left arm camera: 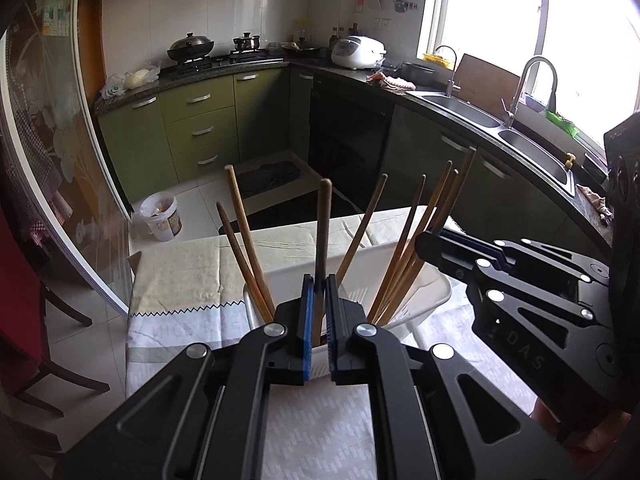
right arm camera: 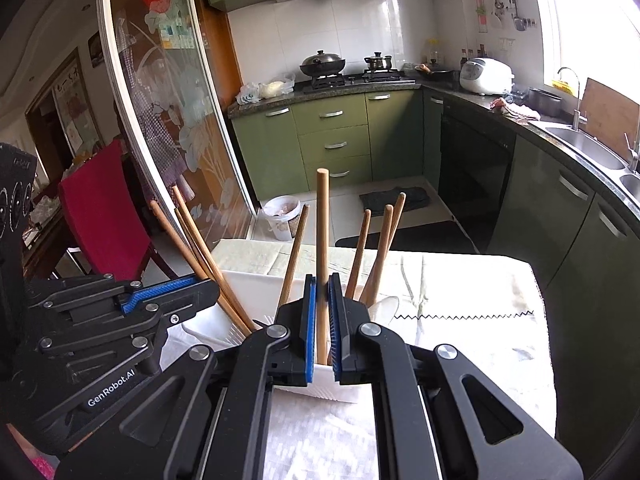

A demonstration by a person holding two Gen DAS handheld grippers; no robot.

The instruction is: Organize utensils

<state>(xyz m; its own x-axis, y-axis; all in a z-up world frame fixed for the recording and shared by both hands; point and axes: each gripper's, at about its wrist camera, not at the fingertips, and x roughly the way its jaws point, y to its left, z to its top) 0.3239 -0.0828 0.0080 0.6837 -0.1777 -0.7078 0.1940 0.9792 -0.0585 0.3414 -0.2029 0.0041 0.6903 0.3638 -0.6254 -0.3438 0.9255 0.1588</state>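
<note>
The left gripper (left arm camera: pixel 319 320) pinches a dark, slim wooden utensil handle (left arm camera: pixel 323 232), and the right gripper (right arm camera: pixel 322 320) pinches a pale, round wooden handle (right arm camera: pixel 322 232). Both handles stand upright over the white slotted plastic holder (left arm camera: pixel 434 284) near the cloth-covered table's (left arm camera: pixel 176 276) near edge. If lowered carelessly, either could snag the leaning wooden chopsticks (left arm camera: pixel 404 264) crowding the holder, tipping it. Beyond are green cabinets (left arm camera: pixel 200 120).

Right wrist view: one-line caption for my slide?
Right gripper shut on a light wooden stick above the white holder.
</note>
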